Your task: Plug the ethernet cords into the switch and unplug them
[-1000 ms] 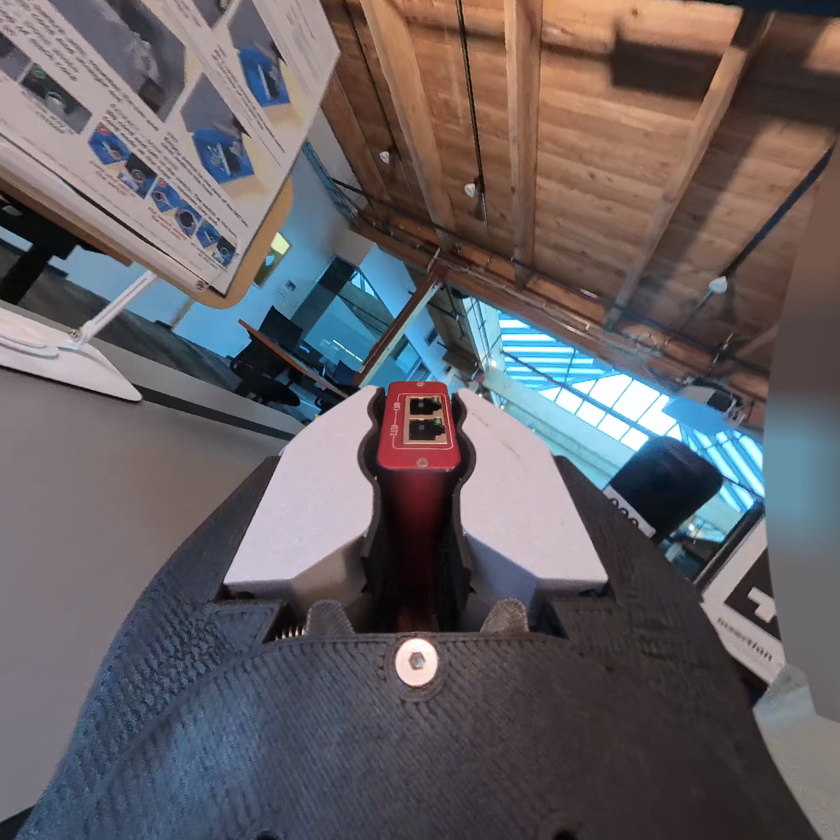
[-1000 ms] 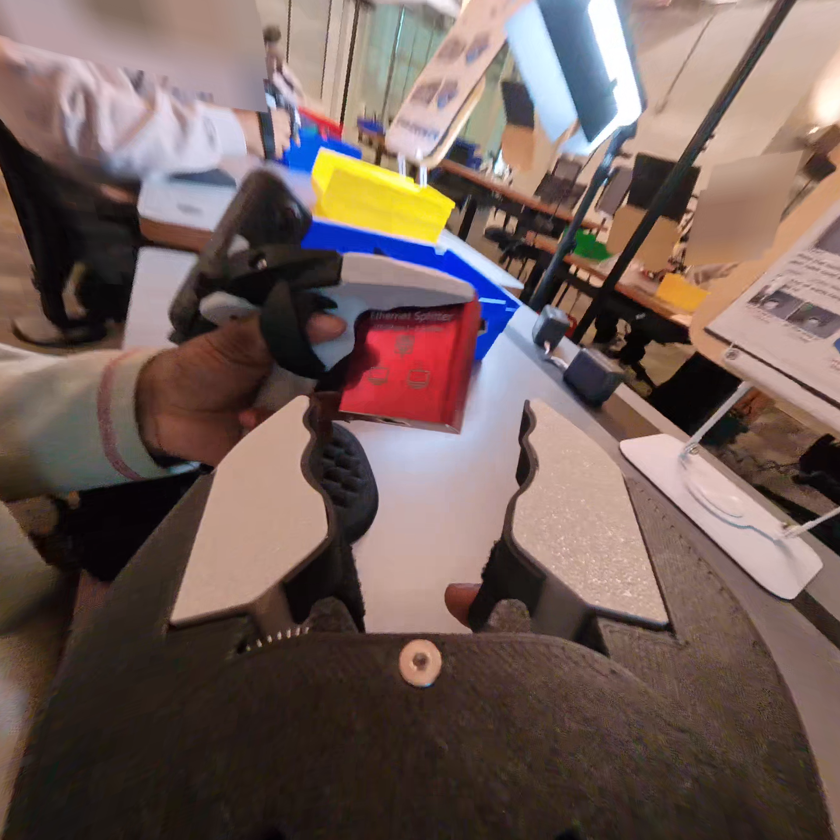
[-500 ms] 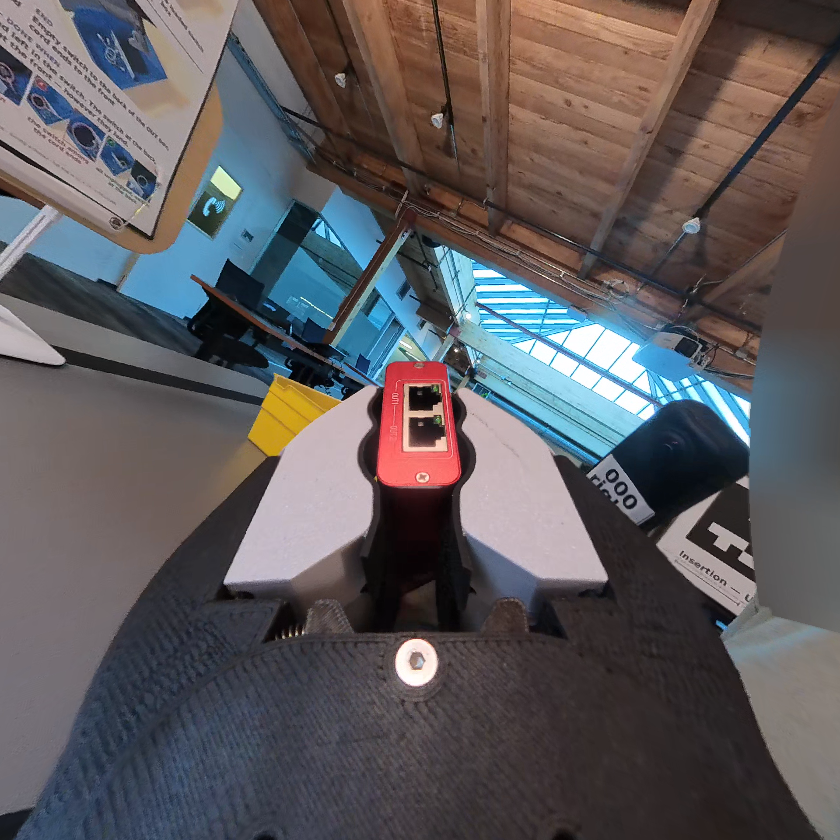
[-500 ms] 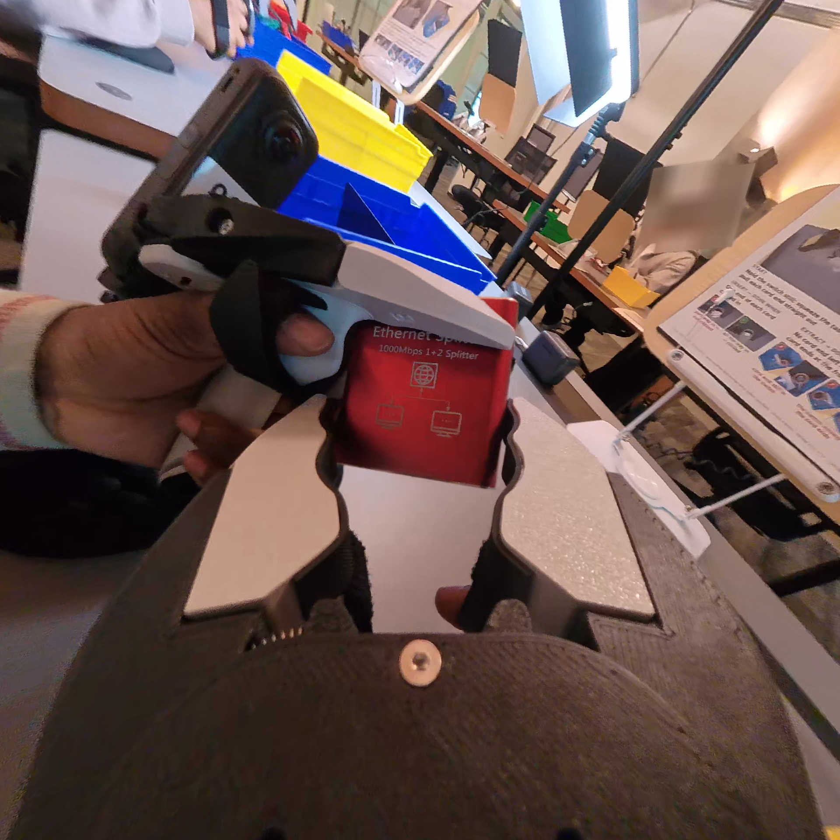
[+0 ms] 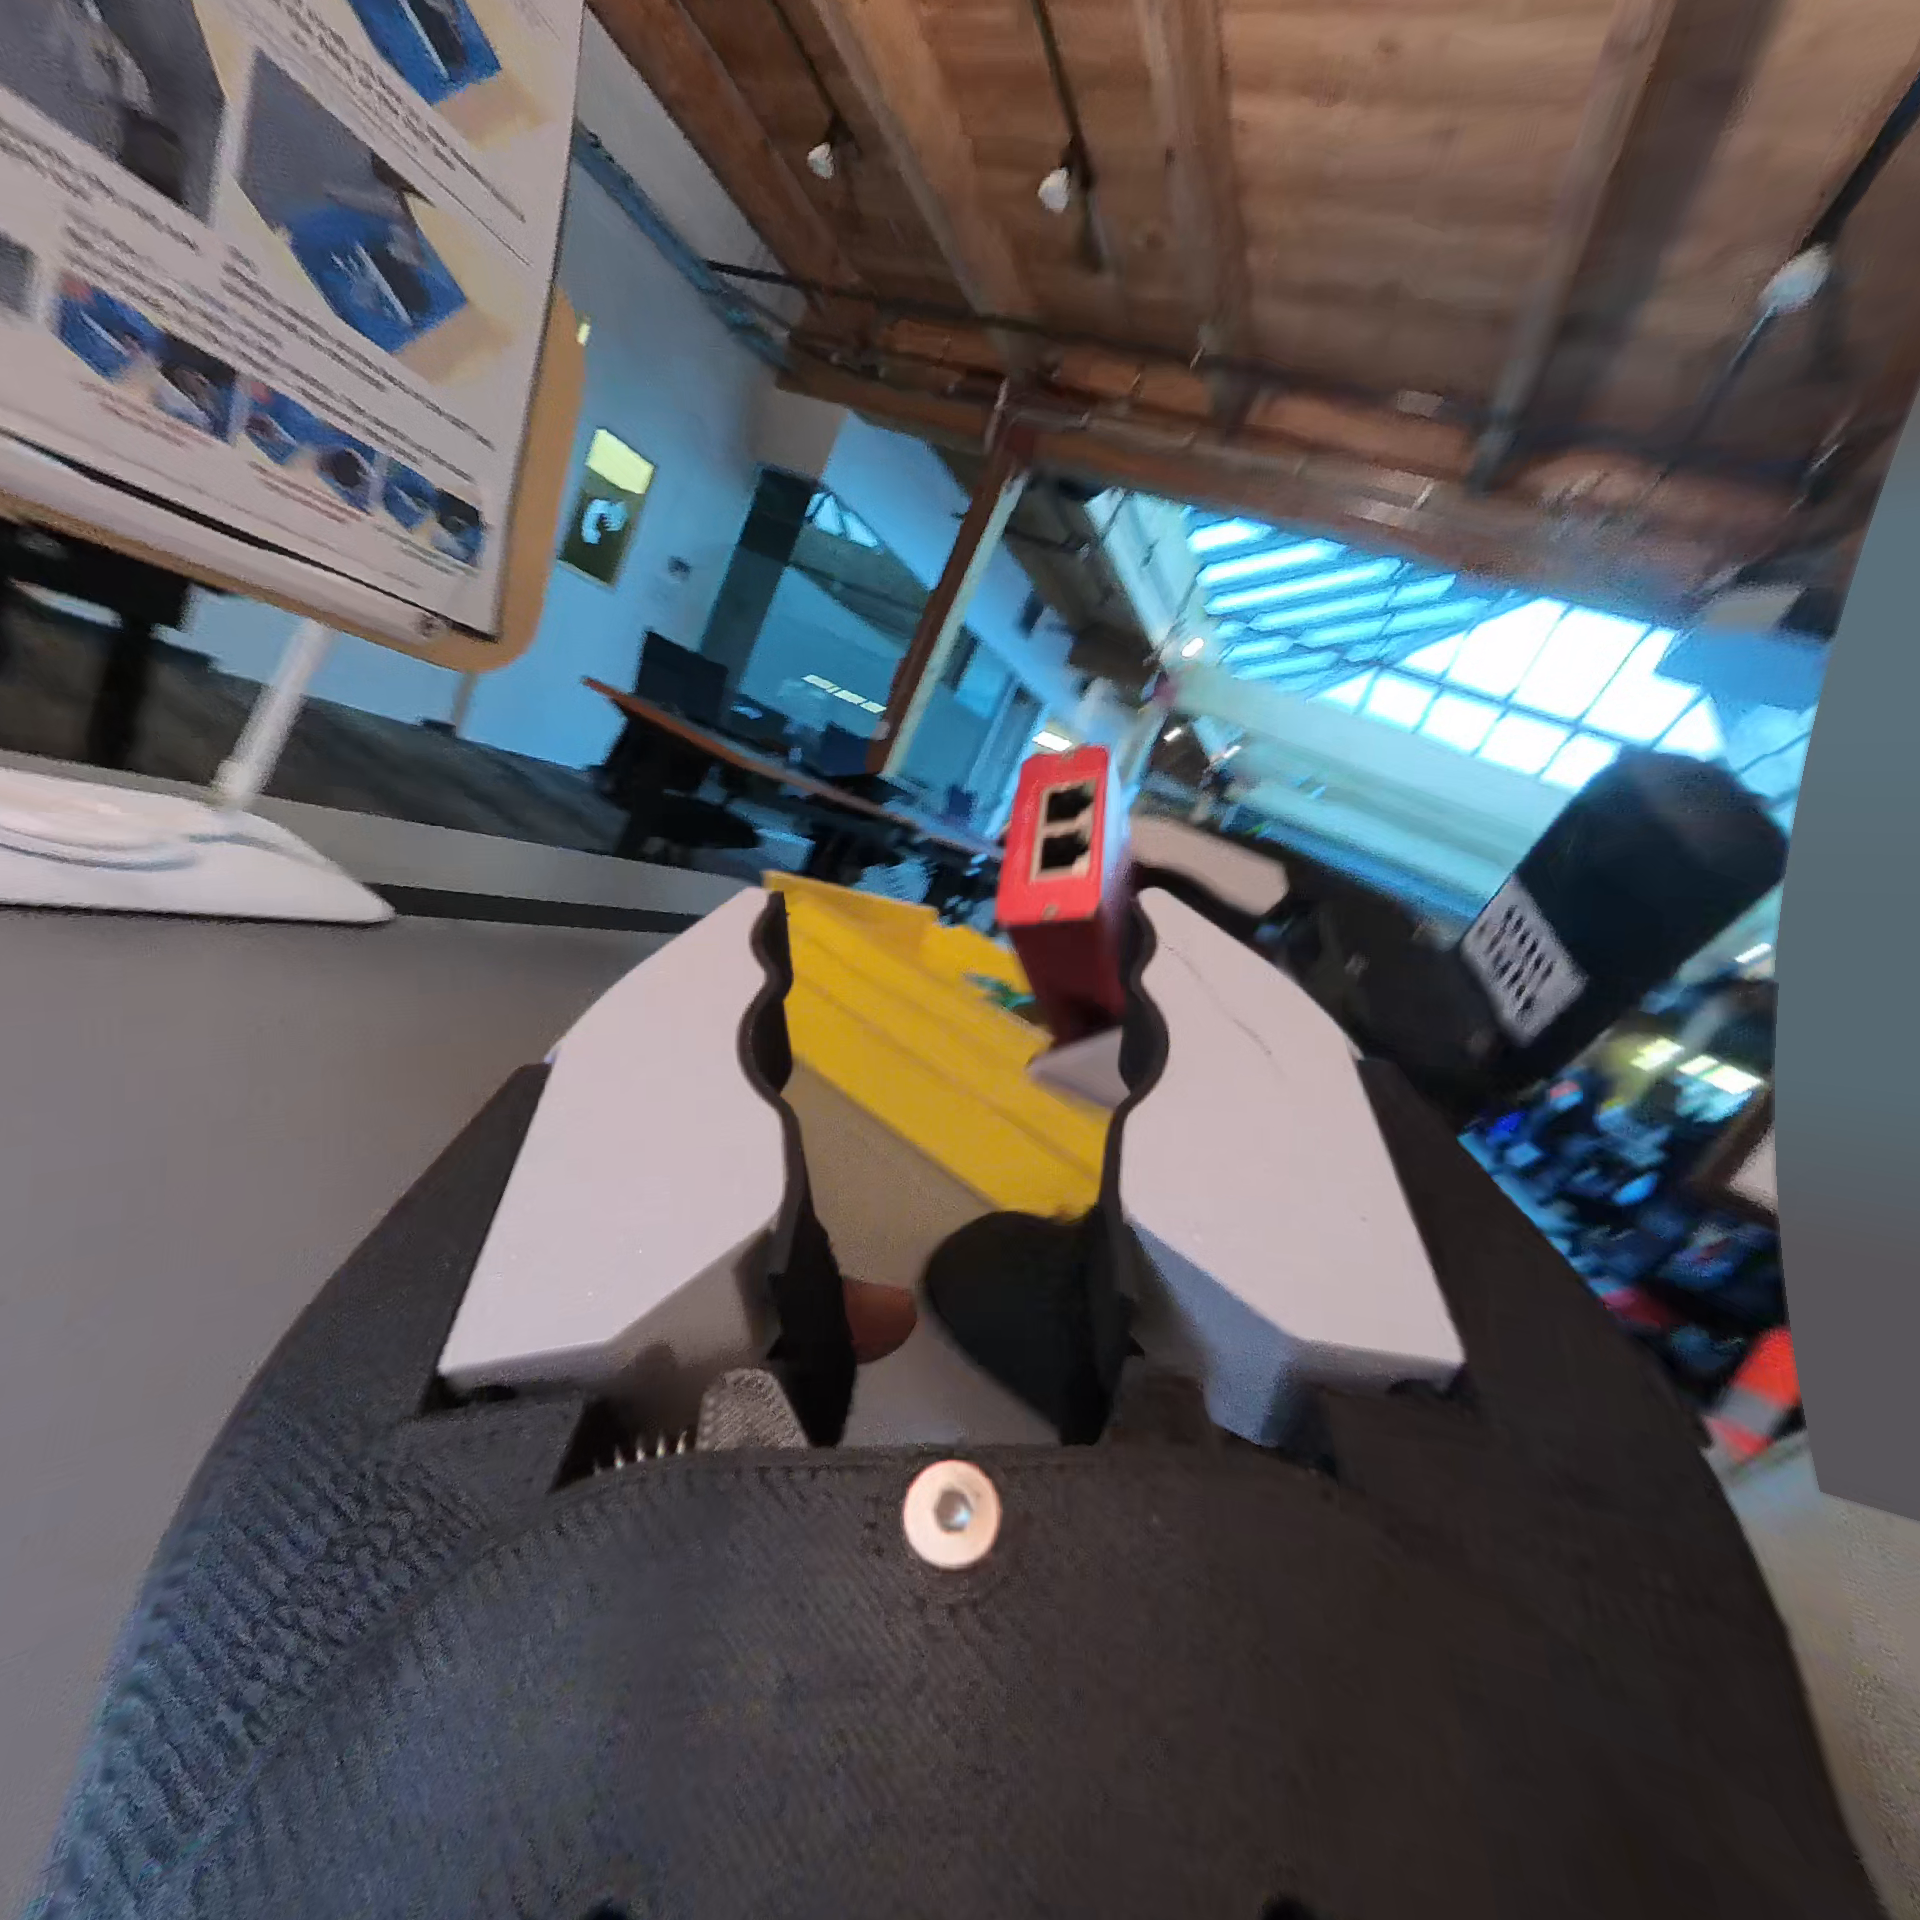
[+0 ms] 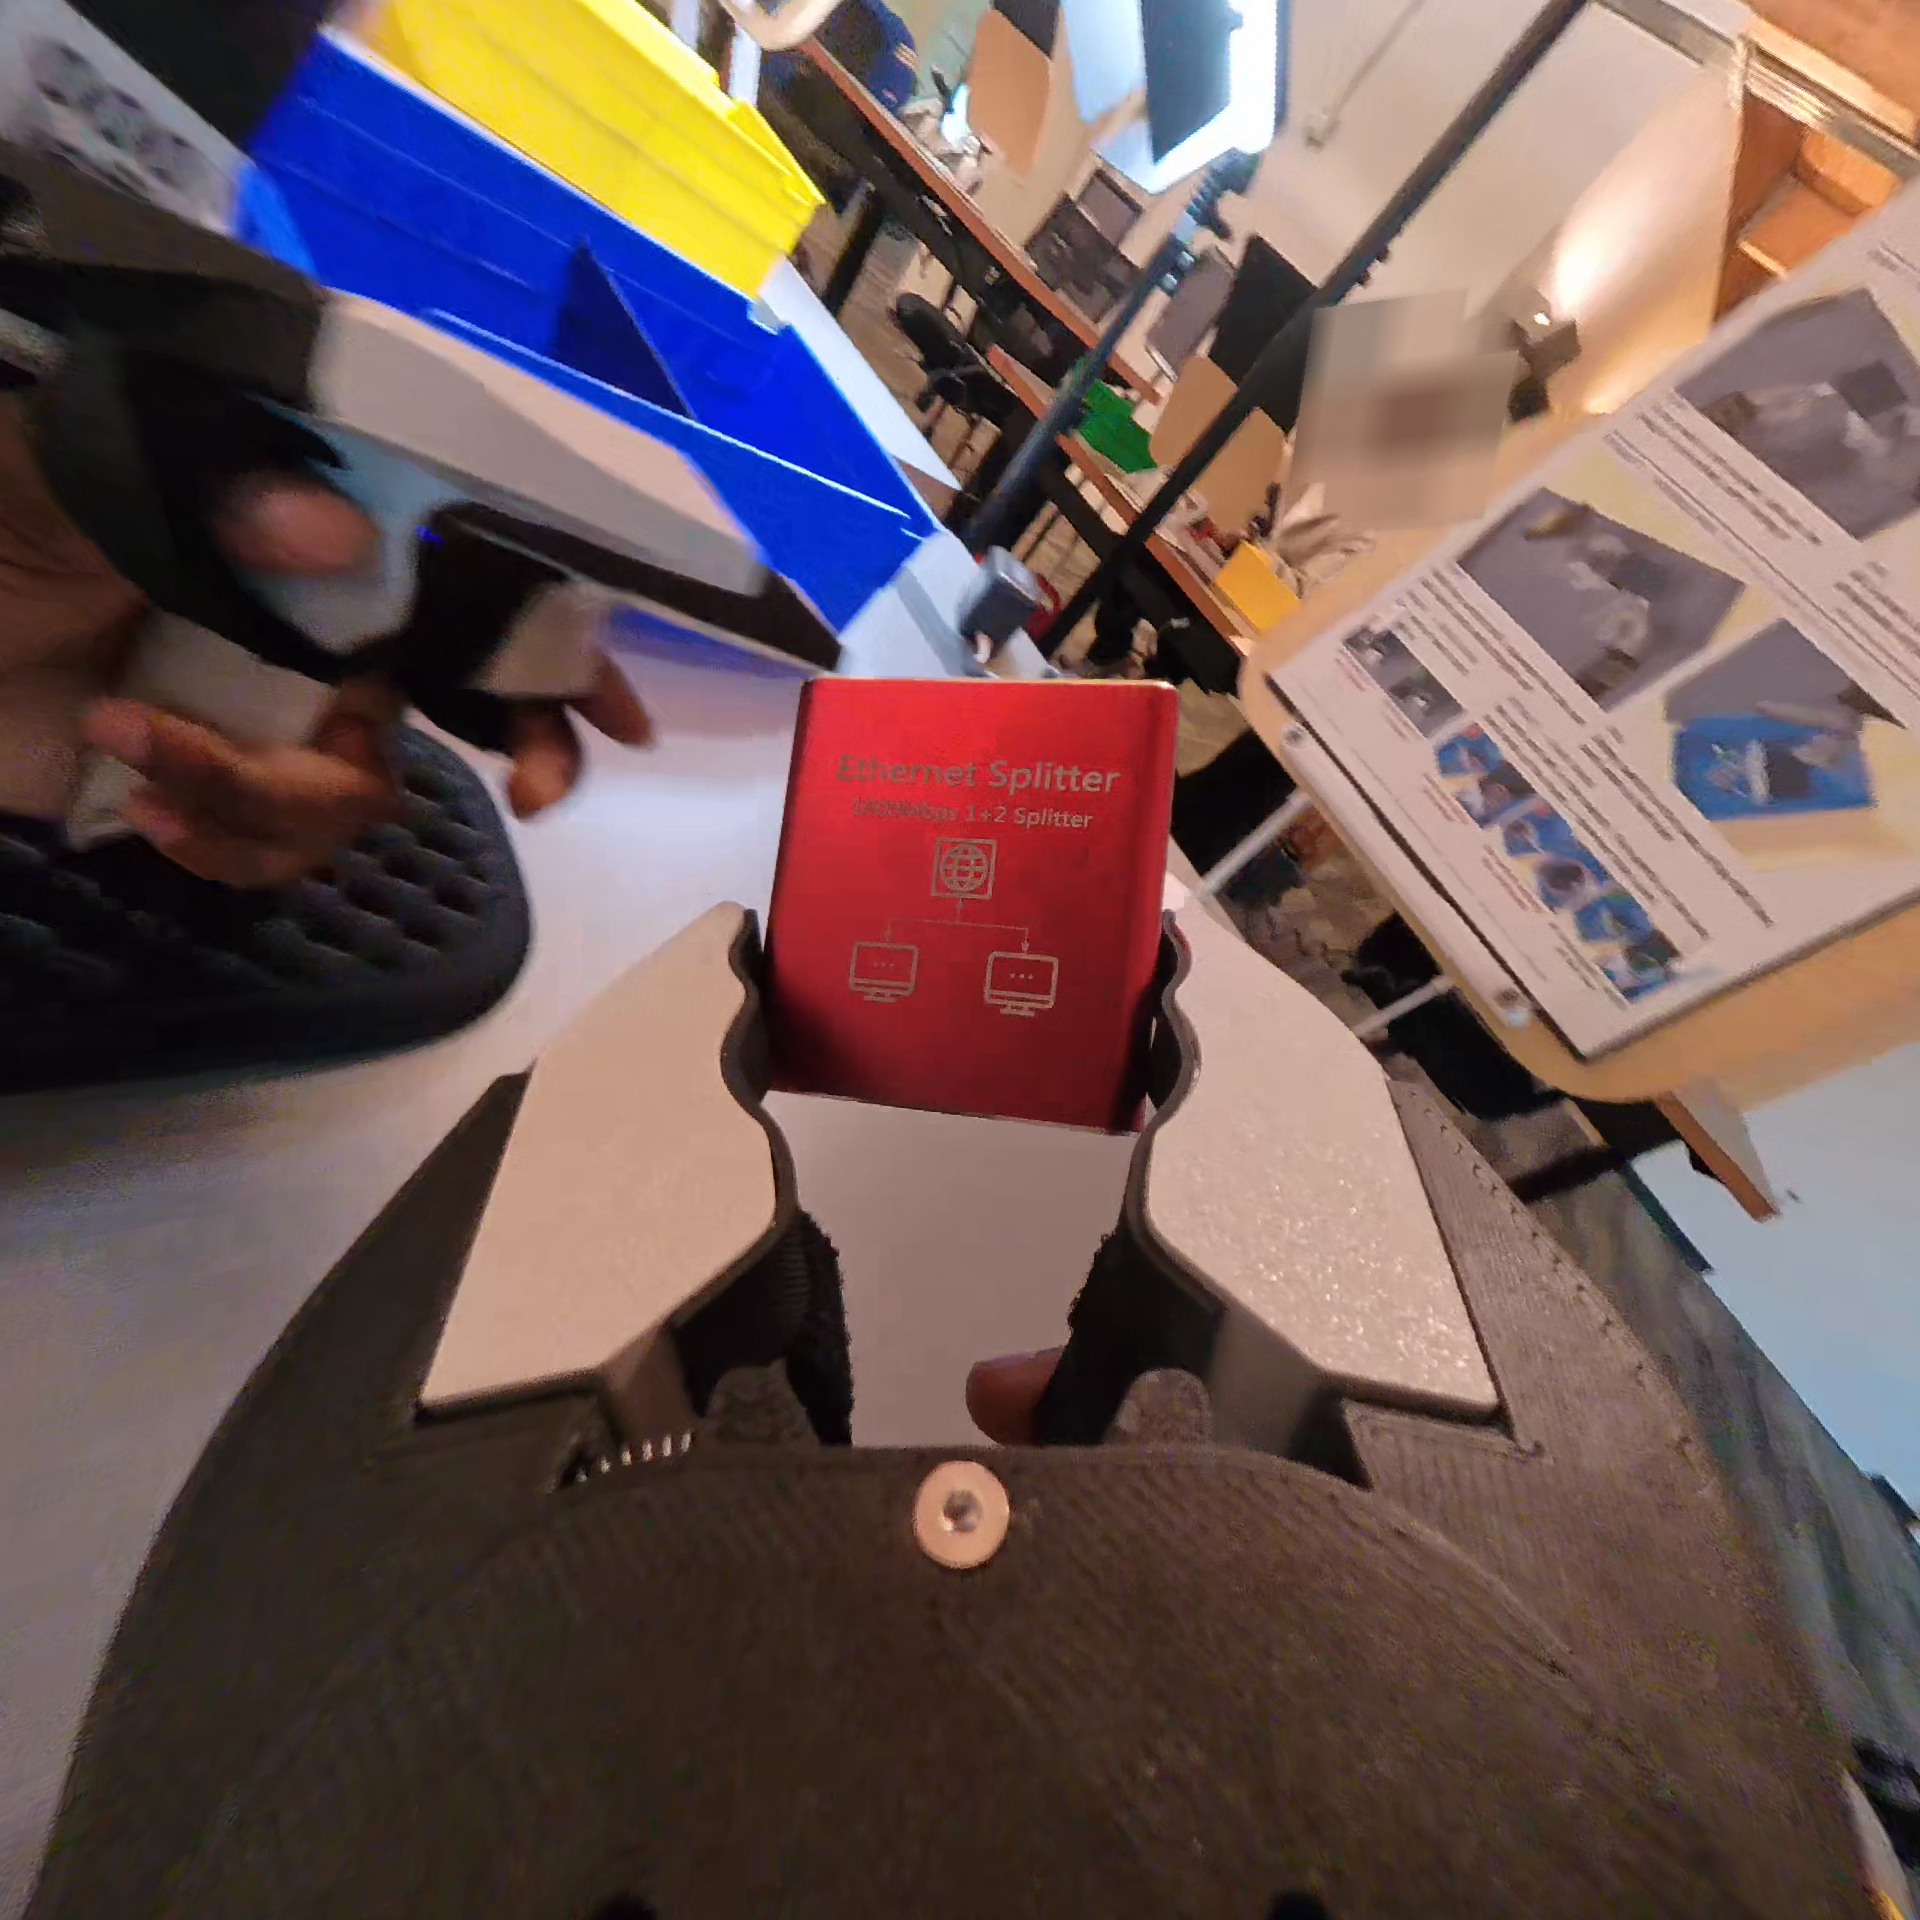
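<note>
The red switch is a small metal box and stands upright between my right gripper's fingers. My right gripper is shut on its lower sides above the grey table. In the left wrist view the switch shows its two empty ports, tilted, just beyond my right fingertip. My left gripper is open and empty, a little back from the switch. It also shows in the right wrist view, held in a hand at the upper left. No ethernet cords are in view.
A yellow bin lies ahead of the left gripper. A blue bin and a yellow bin stand at the far left of the table. An instruction board on a white stand is at the right. A small grey box sits beyond the switch.
My left gripper has opened and let go of the switch, then drawn back. My right gripper has closed on the switch and now holds it.
</note>
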The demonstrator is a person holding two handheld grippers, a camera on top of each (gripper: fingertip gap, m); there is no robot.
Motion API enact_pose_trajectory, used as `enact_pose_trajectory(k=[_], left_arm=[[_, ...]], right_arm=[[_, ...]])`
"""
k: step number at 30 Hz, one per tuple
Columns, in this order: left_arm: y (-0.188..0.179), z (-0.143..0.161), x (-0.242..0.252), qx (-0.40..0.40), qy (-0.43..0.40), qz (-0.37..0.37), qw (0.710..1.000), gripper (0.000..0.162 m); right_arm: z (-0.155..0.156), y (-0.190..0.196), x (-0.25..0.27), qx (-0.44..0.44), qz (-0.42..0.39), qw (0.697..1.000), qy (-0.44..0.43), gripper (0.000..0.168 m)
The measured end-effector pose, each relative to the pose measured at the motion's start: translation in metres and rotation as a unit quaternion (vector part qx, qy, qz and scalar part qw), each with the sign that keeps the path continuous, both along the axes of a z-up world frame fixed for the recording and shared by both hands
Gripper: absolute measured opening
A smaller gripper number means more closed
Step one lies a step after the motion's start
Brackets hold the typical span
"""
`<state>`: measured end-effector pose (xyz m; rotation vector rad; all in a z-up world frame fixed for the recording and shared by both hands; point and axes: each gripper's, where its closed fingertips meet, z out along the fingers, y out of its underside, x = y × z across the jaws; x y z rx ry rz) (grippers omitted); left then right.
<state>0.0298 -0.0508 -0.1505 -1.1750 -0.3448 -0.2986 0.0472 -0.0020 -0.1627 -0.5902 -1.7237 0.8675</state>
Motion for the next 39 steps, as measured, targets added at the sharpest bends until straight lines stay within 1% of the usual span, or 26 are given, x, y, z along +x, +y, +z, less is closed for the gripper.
enact_pose_trajectory(k=[4, 6, 9, 13, 15, 17, 19, 23, 26, 31, 35, 39], left_arm=[[-0.004, -0.008, -0.012, -0.043, 0.077, 0.054, 0.995, 0.062], [-0.005, -0.01, -0.012, -0.044, 0.104, 0.063, 0.992, 0.062], [-0.002, -0.015, -0.009, -0.048, 0.12, 0.062, 0.99, 0.062], [0.005, -0.024, -0.003, -0.078, 0.154, 0.061, 0.983, 0.061], [0.007, -0.027, 0.0, -0.086, 0.166, 0.063, 0.98, 0.061], [0.009, -0.03, 0.001, -0.096, 0.179, 0.067, 0.977, 0.061], [0.01, -0.032, 0.001, -0.104, 0.19, 0.071, 0.974, 0.061], [0.01, -0.032, 0.0, -0.1, 0.18, 0.065, 0.977, 0.061], [0.008, -0.032, -0.001, -0.1, 0.184, 0.073, 0.975, 0.061], [0.011, -0.035, -0.001, -0.108, 0.187, 0.069, 0.974, 0.061], [0.01, -0.036, -0.002, -0.109, 0.182, 0.069, 0.975, 0.06], [0.01, -0.037, -0.005, -0.109, 0.172, 0.069, 0.977, 0.06]], right_arm=[[0.015, 0.073, 0.004, -0.013, -0.065, 0.997, -0.039, 0.072], [0.025, 0.116, 0.006, -0.035, -0.104, 0.992, -0.065, 0.072], [0.038, 0.186, 0.007, -0.087, -0.166, 0.977, -0.1, 0.072], [0.034, 0.275, 0.003, -0.141, -0.251, 0.944, -0.162, 0.072], [0.026, 0.309, -0.001, -0.168, -0.277, 0.926, -0.194, 0.072], [0.018, 0.333, -0.008, -0.2, -0.287, 0.912, -0.215, 0.072], [0.005, 0.353, -0.013, -0.223, -0.3, 0.896, -0.24, 0.072], [-0.028, 0.382, -0.021, -0.244, -0.328, 0.864, -0.293, 0.072], [-0.052, 0.393, -0.028, -0.257, -0.338, 0.844, -0.329, 0.072], [-0.075, 0.406, -0.036, -0.273, -0.354, 0.817, -0.365, 0.072], [-0.079, 0.406, -0.035, -0.293, -0.346, 0.806, -0.381, 0.072], [-0.069, 0.399, -0.021, -0.292, -0.343, 0.813, -0.369, 0.072]])
